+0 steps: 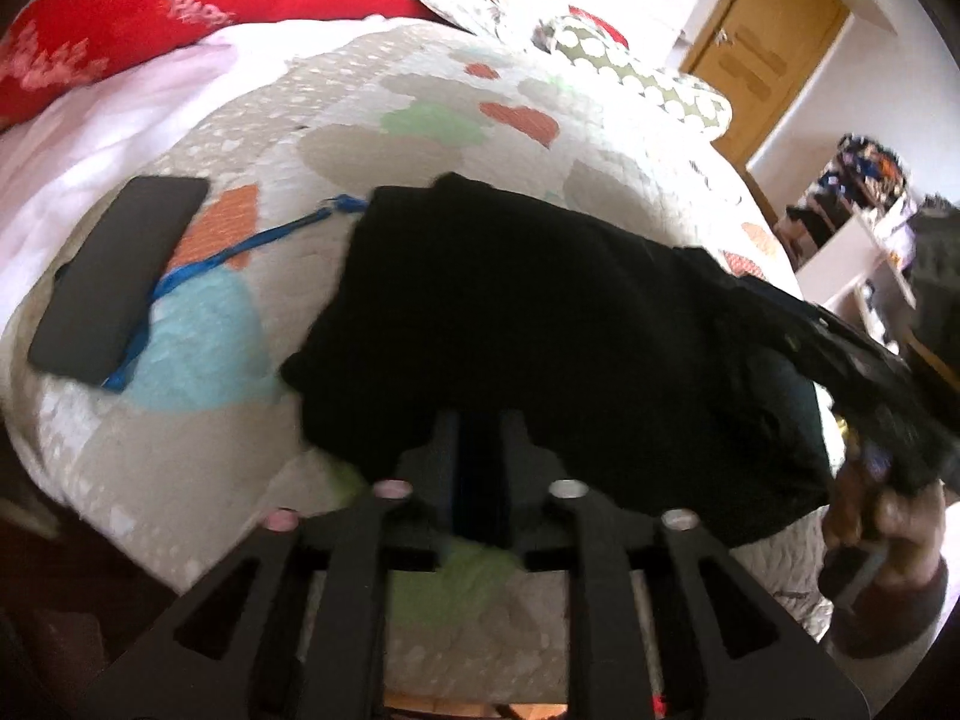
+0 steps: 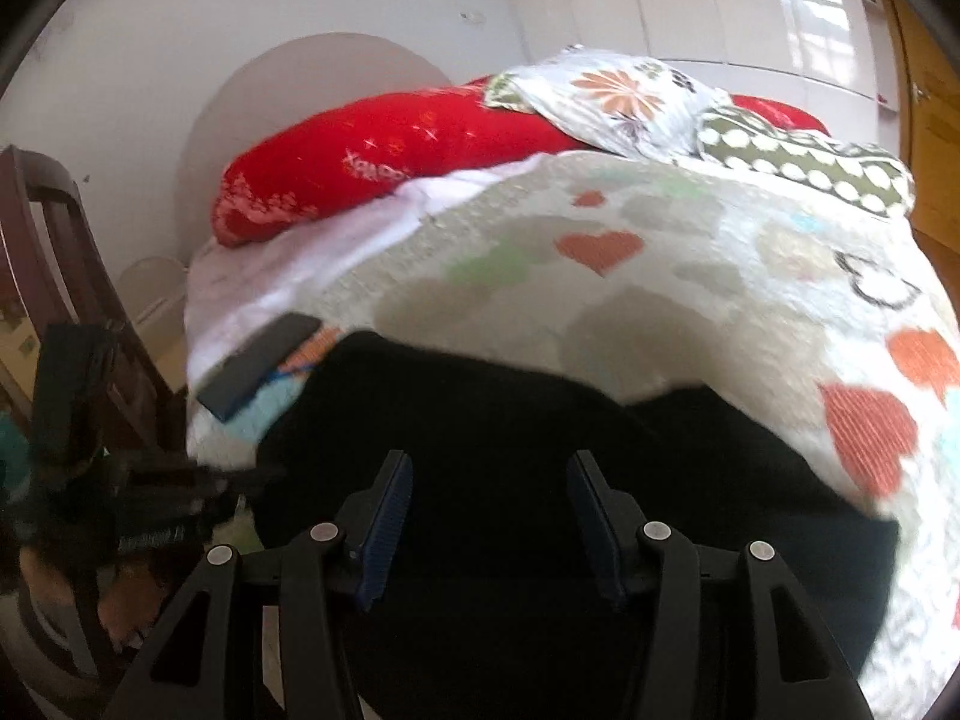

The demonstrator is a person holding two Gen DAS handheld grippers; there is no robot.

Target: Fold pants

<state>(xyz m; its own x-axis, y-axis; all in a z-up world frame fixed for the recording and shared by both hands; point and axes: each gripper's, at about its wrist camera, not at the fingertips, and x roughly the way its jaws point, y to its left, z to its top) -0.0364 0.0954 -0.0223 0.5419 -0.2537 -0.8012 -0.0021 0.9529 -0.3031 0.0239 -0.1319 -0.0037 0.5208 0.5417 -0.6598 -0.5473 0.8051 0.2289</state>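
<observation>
We see the left gripper [image 1: 480, 420] from its own camera, pointing forward and slightly down, its two black fingers [image 1: 447, 438] drawn close together with only a thin slit between them; whether they pinch anything we cannot tell. The right gripper [image 2: 489, 474] in its own view has its fingers [image 2: 390, 486] spread well apart, blue pads facing each other across a wide gap. In the left view the right gripper [image 1: 840, 348] enters from the right edge, blurred, with the right hand [image 1: 882, 528] wrapped round its grip. The left hand [image 2: 120, 594] shows low at the right view's left edge, blurred
</observation>
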